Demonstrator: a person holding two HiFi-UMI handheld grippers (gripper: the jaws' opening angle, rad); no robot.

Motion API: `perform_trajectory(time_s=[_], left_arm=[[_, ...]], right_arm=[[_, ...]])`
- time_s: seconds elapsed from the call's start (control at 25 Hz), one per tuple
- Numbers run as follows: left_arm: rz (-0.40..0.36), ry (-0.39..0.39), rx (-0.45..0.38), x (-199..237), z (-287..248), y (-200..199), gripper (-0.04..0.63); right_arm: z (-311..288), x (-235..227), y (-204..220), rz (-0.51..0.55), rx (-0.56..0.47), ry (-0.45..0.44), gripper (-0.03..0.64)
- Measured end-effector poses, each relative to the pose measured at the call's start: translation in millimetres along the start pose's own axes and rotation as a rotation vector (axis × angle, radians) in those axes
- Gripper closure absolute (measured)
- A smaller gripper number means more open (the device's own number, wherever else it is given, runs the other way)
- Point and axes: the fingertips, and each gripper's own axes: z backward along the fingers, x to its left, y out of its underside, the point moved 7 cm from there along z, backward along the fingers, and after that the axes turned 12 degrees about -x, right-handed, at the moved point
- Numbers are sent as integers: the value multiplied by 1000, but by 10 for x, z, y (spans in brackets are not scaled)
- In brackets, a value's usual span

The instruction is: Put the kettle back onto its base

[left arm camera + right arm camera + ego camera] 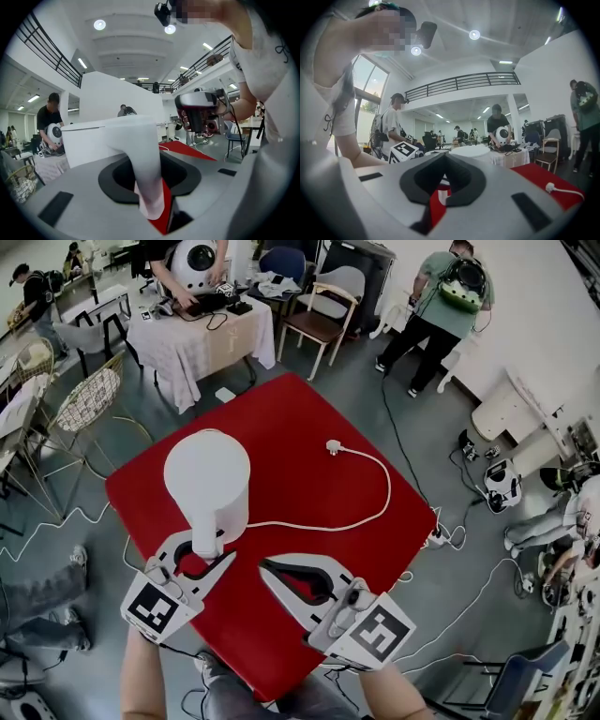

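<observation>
The white kettle (206,479) looks rigid, smooth and maybe water-heavy, so its handle (145,159), standing loose between the left hand-held gripper's (199,557) spread jaws, is the place to grip.

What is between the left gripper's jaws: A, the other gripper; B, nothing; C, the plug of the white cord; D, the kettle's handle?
D: the kettle's handle stands between the jaws of the left gripper, while the plug lies apart on the red table.
</observation>
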Motion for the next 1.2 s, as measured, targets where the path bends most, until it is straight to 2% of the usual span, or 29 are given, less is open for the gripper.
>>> perform_trajectory(time_s=[0.2, 0.44, 0.6, 0.72, 0.8, 0.88, 1.0, 1.2], left_arm=[[41, -28, -28, 37, 207, 29, 456], [21, -82, -17, 88, 333, 54, 453], [78, -99, -18, 126, 518, 38, 428], [84, -156, -29, 146, 705, 20, 430], [88, -212, -53, 154, 843, -32, 457], [86, -256, -72, 139, 964, -115, 556], [79, -259, -87, 61, 1102, -283, 584], [66, -231, -93, -112, 1327, -686, 586]], right_arm=[[-56, 128, -51, 5, 2, -7, 609], [-24, 205, -106, 15, 1, -10, 609], [-1, 244, -148, 19, 1, -7, 611], [-21, 297, -165, 24, 1, -10, 611], [-53, 348, -176, 29, 1, -14, 611], [-96, 412, -187, 27, 5, -18, 611], [-179, 554, -218, 21, 1, -21, 610], [-363, 867, -284, 30, -14, -10, 611]])
